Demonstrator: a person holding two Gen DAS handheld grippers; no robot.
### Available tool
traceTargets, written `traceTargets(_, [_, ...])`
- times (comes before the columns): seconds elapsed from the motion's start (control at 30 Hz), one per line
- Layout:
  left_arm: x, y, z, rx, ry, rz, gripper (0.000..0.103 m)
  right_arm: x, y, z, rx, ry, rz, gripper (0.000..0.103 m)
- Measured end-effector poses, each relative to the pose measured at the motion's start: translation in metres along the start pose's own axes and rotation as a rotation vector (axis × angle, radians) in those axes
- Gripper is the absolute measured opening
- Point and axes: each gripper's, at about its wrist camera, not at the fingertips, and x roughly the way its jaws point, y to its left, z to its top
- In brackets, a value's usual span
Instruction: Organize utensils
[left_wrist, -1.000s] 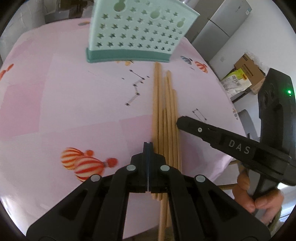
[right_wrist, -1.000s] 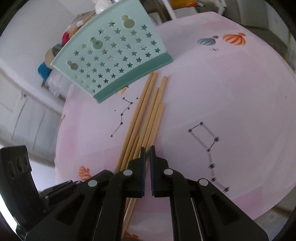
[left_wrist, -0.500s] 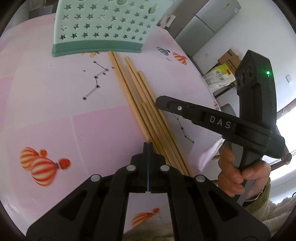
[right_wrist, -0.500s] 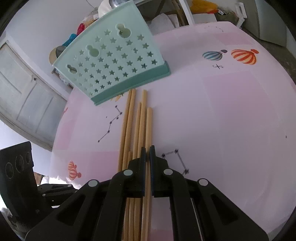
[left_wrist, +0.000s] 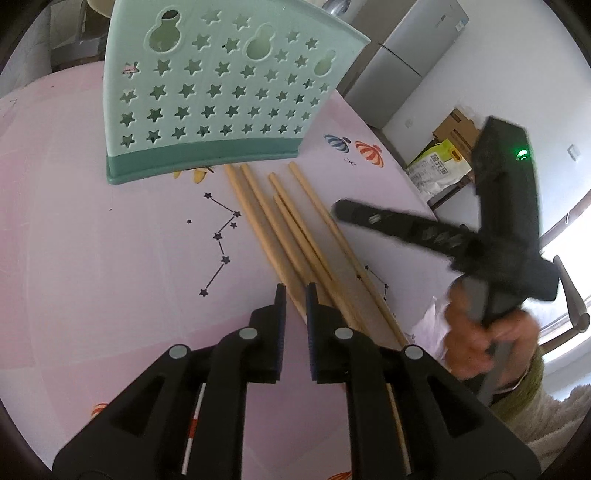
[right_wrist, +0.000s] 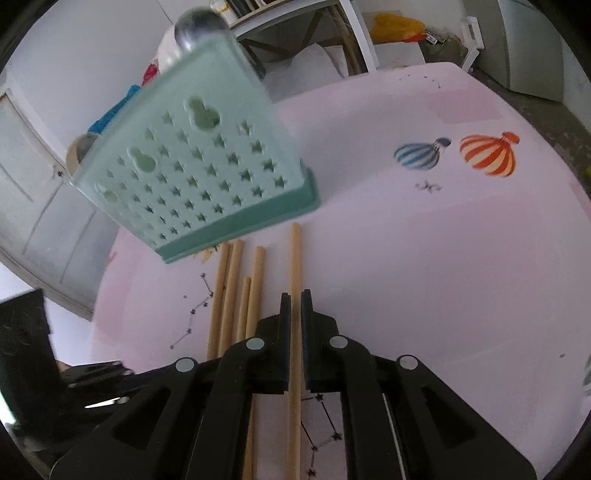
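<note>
Several wooden chopsticks (left_wrist: 280, 229) (right_wrist: 236, 288) lie side by side on the pink table, their far ends close to a mint-green utensil holder (left_wrist: 221, 96) (right_wrist: 199, 177) pierced with stars. My left gripper (left_wrist: 295, 291) hovers over the near part of the leftmost stick. Its jaws are opening a little and the stick shows through the narrow gap, not pressed. My right gripper (right_wrist: 295, 295) (left_wrist: 341, 211) straddles the rightmost chopstick (right_wrist: 294, 254). Its jaws are also opening, with that stick in the slit between them, still lying on the table.
The pink tablecloth (right_wrist: 443, 258) carries balloon and constellation prints. A person's hand (left_wrist: 476, 343) grips the right tool beyond the table's right edge. A fridge (left_wrist: 402, 62), cardboard boxes (left_wrist: 454, 125) and a chair stand past that edge. White cupboards (right_wrist: 40, 206) lie behind the holder.
Both pairs of jaws have parted slightly from shut. Both hands slid closer to the holder, which looms larger. The right gripper now lines up over the rightmost chopstick.
</note>
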Motion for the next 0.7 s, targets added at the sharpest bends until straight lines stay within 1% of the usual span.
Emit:
traceTargets(0.03, [-0.002,0.002,-0.001,0.001,-0.003,-0.002,0.009,-0.014,-0.003,0.000,0.007,-0.016,0.020,0.015])
traceTargets(0.07, [-0.003,0.003,-0.002,0.000,-0.005,-0.004,0.009,-0.028,-0.005,-0.001,0.014,-0.033,0.035,0.025])
traceTargets(0.1, [-0.005,0.005,-0.003,-0.001,-0.010,-0.006,0.009,-0.045,-0.007,-0.005,0.019,-0.051,0.050,0.030])
traceTargets(0.17, [-0.010,0.009,-0.005,-0.001,-0.015,-0.007,0.009,-0.071,-0.010,-0.015,0.026,-0.059,0.076,0.033])
traceTargets(0.23, [-0.012,0.011,-0.007,0.000,-0.018,-0.005,0.009,-0.094,-0.011,-0.031,0.038,-0.020,0.110,0.036])
traceTargets(0.27, [-0.012,0.012,-0.008,-0.001,-0.019,-0.007,0.009,-0.105,-0.009,-0.044,0.052,0.036,0.142,0.036])
traceTargets(0.3, [-0.013,0.012,-0.008,-0.002,-0.019,-0.008,0.009,-0.109,-0.009,-0.053,0.062,0.075,0.163,0.037])
traceTargets(0.33, [-0.014,0.013,-0.009,-0.003,-0.019,-0.009,0.009,-0.113,-0.006,-0.068,0.081,0.144,0.205,0.037])
traceTargets(0.37, [-0.013,0.013,-0.009,-0.002,-0.020,-0.010,0.009,-0.114,-0.004,-0.080,0.100,0.196,0.227,0.037])
traceTargets(0.43, [-0.012,0.014,-0.011,-0.001,-0.017,-0.008,0.009,-0.108,0.003,-0.111,0.138,0.316,0.237,0.037])
traceTargets(0.53, [-0.009,0.014,-0.011,-0.010,-0.016,-0.014,0.009,-0.095,0.004,-0.152,0.188,0.455,0.211,0.037])
traceTargets(0.57, [-0.007,0.014,-0.011,-0.011,-0.016,-0.015,0.009,-0.091,0.005,-0.161,0.195,0.480,0.195,0.036])
traceTargets(0.63, [-0.006,0.014,-0.012,-0.008,-0.016,-0.015,0.009,-0.083,0.006,-0.176,0.182,0.531,0.151,0.032])
traceTargets(0.7, [-0.004,0.014,-0.011,-0.008,-0.013,-0.017,0.009,-0.078,0.008,-0.182,0.162,0.553,0.110,0.022])
